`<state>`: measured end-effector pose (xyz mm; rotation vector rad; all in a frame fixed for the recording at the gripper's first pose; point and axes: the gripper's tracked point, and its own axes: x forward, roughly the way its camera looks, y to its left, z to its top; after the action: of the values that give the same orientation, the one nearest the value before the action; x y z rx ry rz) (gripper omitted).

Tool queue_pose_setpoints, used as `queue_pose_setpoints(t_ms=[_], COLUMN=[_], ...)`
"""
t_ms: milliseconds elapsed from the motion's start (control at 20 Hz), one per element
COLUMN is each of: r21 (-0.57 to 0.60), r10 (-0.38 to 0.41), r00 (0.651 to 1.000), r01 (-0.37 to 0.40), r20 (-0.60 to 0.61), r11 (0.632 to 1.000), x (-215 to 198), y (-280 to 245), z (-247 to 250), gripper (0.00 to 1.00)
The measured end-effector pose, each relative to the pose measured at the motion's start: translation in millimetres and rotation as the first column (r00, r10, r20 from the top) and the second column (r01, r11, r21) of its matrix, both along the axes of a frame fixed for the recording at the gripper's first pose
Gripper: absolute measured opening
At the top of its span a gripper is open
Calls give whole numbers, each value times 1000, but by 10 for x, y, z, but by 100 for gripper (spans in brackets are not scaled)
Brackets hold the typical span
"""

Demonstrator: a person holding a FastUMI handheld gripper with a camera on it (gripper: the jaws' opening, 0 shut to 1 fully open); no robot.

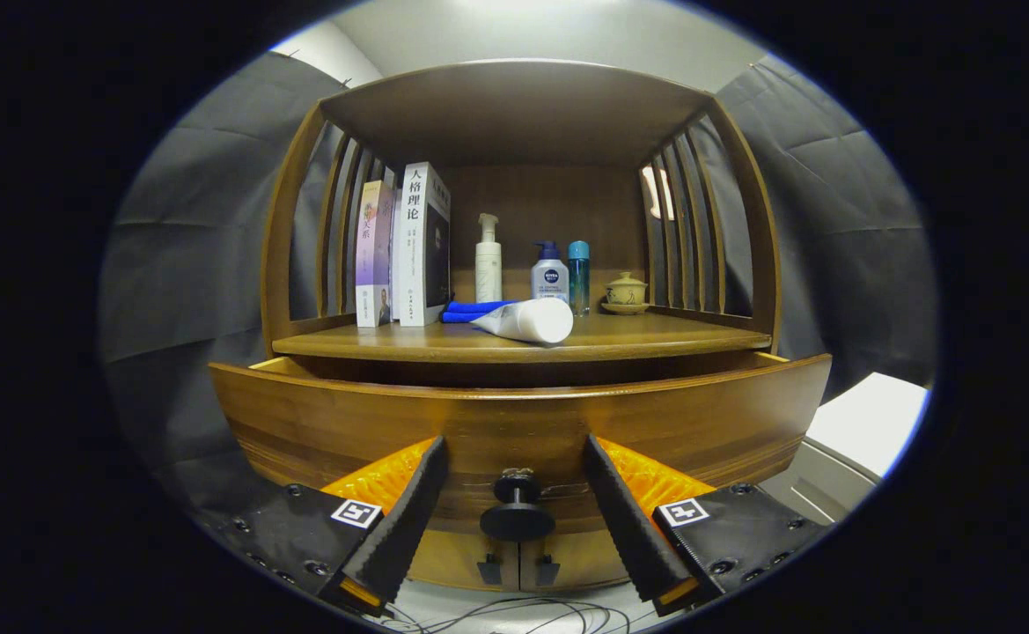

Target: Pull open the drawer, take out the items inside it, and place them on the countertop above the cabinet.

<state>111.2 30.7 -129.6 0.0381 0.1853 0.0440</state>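
A wooden cabinet (514, 264) with slatted sides is faced head-on by the gripper (514, 502), whose two fingers are spread wide apart and grasp nothing. Between the fingers, untouched by either, a round black drawer knob (517, 515) is seen on the front of the drawer (514, 423).

The drawer is judged to be pulled out already: its front panel stands forward of the cabinet and a dark gap is visible behind its top edge. The inside of the drawer is hidden by that panel, so it cannot be told whether any items remain in it.

On the surface (655, 339) above the drawer, several things are set. Near its front edge, at the middle, a white tube (527, 320) is laid on its side, with a blue cloth (470, 310) just behind it to the left. Toward the left edge two books (404, 246) are stood upright. Along the back a white pump bottle (488, 260), a smaller pump bottle with a blue top (549, 273) and a slim teal bottle (578, 275) are lined up, and a small lidded teacup on a saucer (626, 292) is placed toward the right edge.

The opening step appears done. The tube and cloth, loose at the front, may already have been taken out, though this is only a judgement; the rest depends on what the drawer holds.
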Motion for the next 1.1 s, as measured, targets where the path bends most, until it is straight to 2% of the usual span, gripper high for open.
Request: queue_pose_setpoints(t_ms=[1100], r21=[-41], r10=[50], r00=[999], r01=[-50], r20=[-2], r11=[998], x=[672], y=[-34], z=[-67], gripper=[97])
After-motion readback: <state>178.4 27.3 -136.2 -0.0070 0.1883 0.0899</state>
